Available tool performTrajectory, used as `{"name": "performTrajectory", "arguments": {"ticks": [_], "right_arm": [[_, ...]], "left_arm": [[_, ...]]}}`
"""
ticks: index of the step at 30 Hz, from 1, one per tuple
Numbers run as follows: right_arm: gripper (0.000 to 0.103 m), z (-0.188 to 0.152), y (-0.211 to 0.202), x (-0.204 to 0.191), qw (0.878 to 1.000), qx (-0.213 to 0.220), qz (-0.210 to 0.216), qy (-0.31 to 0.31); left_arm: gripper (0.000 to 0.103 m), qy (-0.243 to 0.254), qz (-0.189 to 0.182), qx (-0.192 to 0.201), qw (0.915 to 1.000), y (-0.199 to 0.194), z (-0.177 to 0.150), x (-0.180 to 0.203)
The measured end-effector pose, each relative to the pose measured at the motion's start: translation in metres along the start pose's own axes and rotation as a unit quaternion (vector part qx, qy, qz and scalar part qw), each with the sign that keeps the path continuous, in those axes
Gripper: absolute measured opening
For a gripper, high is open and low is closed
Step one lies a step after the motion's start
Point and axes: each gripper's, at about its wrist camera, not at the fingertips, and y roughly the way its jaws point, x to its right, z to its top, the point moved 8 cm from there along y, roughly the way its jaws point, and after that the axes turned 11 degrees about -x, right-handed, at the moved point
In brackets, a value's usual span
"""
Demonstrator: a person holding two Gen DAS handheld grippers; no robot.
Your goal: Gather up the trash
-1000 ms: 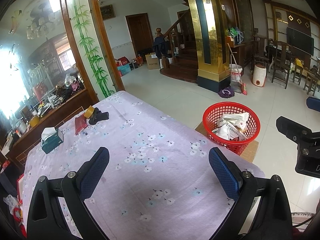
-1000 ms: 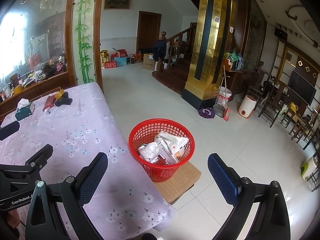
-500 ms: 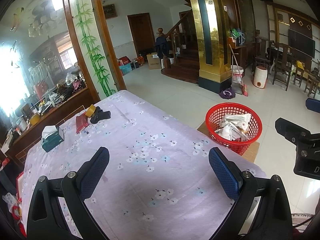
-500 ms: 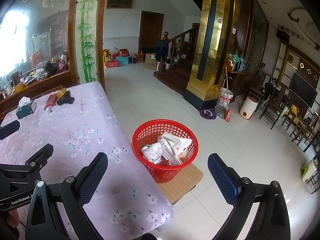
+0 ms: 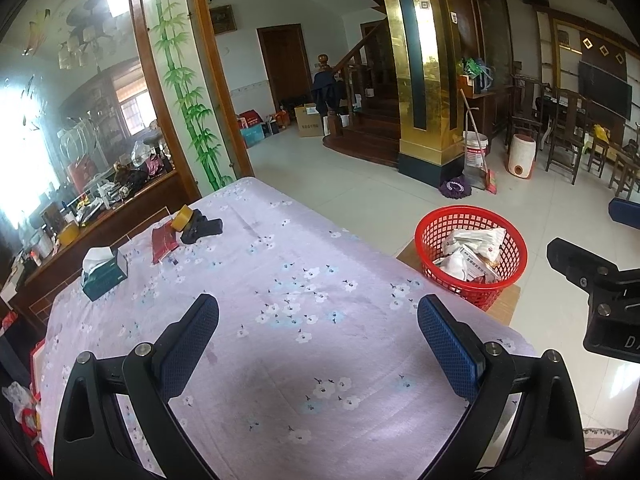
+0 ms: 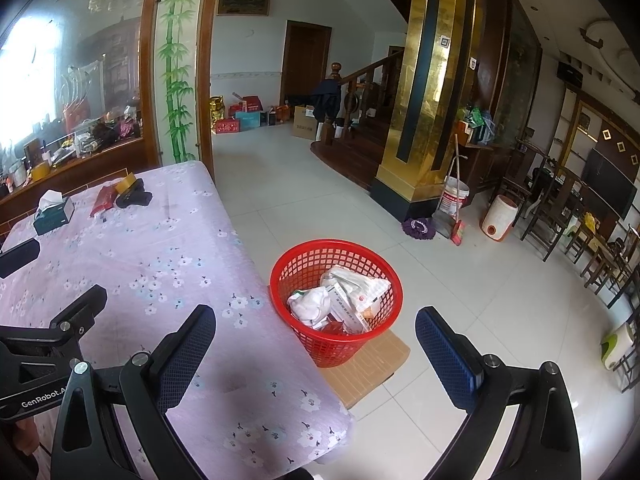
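A red mesh basket [image 5: 470,257] [image 6: 336,301] stands on a cardboard sheet [image 6: 362,364] on the floor by the table's right edge, holding white wrappers and packets [image 6: 340,298]. My left gripper [image 5: 318,334] hangs open and empty above the purple flowered tablecloth [image 5: 280,300]. My right gripper [image 6: 316,344] is open and empty too, over the table corner and the basket. At the table's far end lie a red packet [image 5: 163,242], a tape roll [image 5: 182,217], a black object [image 5: 202,230] and a teal tissue box [image 5: 103,273].
A wooden counter with clutter [image 5: 92,200] runs along the table's left side. White tiled floor [image 6: 320,200] stretches beyond the basket. A gold pillar [image 6: 424,92], a broom and bucket [image 6: 454,200] and wooden chairs [image 6: 560,216] stand farther back.
Both grippers have drawn back and risen slightly, so table and basket sit lower and a little farther away. Both stay open and empty.
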Motion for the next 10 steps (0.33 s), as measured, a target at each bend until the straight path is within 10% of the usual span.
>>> {"name": "performTrajectory", "arguments": {"ticks": [10], "right_arm": [[0.102, 0.004, 0.009, -0.019, 1.000, -0.006, 0.016, -0.012]], "left_arm": [[0.099, -0.056, -0.013, -0.017, 0.9982, 0.005, -0.012, -0.030]]}}
